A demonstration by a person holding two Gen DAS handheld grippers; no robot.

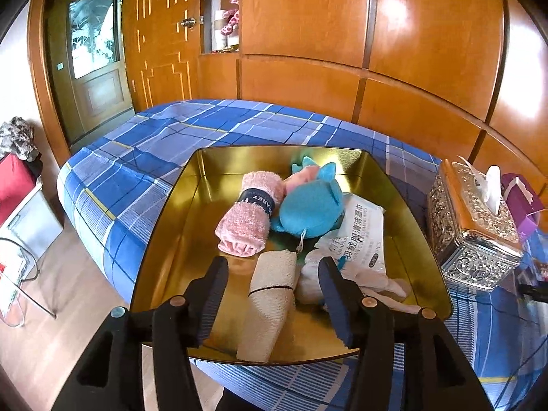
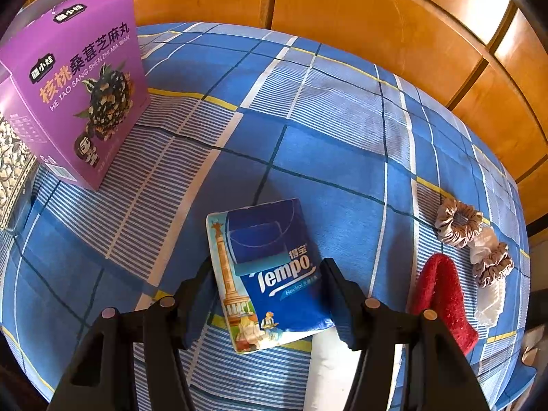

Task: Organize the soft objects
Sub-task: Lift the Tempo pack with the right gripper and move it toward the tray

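Two jaws, both spread wide right now and neither holding a thing. My right gripper [image 2: 265, 299] straddles the Tempo tissue pack [image 2: 265, 275], which lies flat on the bed [image 2: 342, 130] near its front edge, fingers either side but not squeezing. My left gripper [image 1: 272, 298] hangs over the near end of the gold tin [image 1: 191, 178], with the beige rolled cloth [image 1: 270, 304] between its fingers.

What worries me: that tissue pack is slick plastic and thin, so if I close too high I'd guess it squirts out or just crumples. The mattress gives too, so pressing down could tilt it away. The red knit thing [image 2: 441, 294] and the scrunchies [image 2: 459, 219] sit toward the bed's right edge and could get nudged off. The tin is already crowded on its right side: pink towel roll [image 1: 246, 212], blue plush [image 1: 308, 209], wet wipes packet [image 1: 359, 236].

Readable stuff: "Tempo" and "Neutral" on the pack, "HE TAO SANG SHEN ZHI MA WAN" on the purple box [image 2: 75, 82], and the towel band ends in "AREY"
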